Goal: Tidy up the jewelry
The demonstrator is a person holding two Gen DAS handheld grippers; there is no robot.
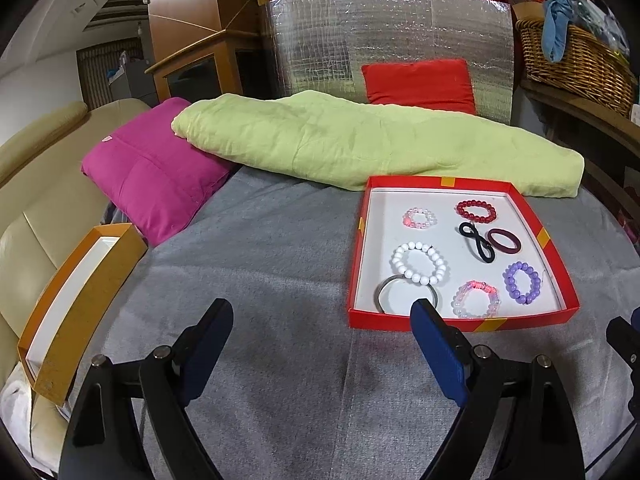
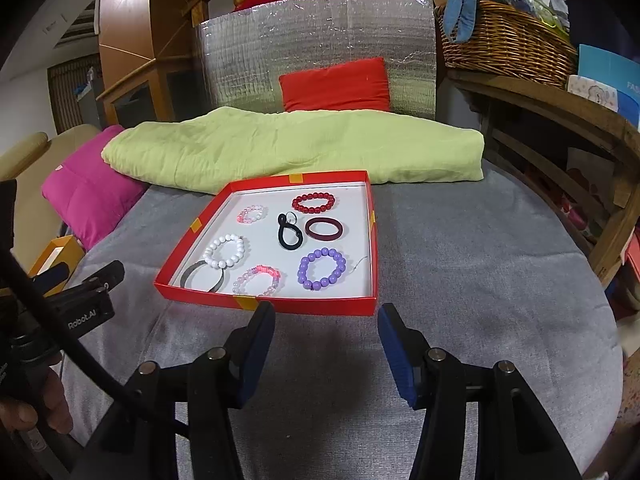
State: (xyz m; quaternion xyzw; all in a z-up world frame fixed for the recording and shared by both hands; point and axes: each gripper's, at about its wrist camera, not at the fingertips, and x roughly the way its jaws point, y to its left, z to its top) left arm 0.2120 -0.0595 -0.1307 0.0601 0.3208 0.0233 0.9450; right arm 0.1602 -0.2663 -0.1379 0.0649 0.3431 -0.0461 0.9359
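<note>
Inside, red tray (image 2: 372, 240) holds bracelets (image 2: 322, 269); orange box (image 1: 100, 280) sits apart.

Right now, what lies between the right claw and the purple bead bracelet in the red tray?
Bare grey cloth, then the red tray's near wall, in the right wrist view. Right claw; purple bead bracelet.

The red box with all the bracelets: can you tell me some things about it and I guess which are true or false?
1. The purple bead bracelet lies inside the red box. True.
2. The white bead bracelet rests partly on the metal bangle. True.
3. The right gripper holds the red bead bracelet. False: its jaws are empty and the bracelet lies in the box.
4. The orange box is full of bracelets. False: none show inside it.
</note>
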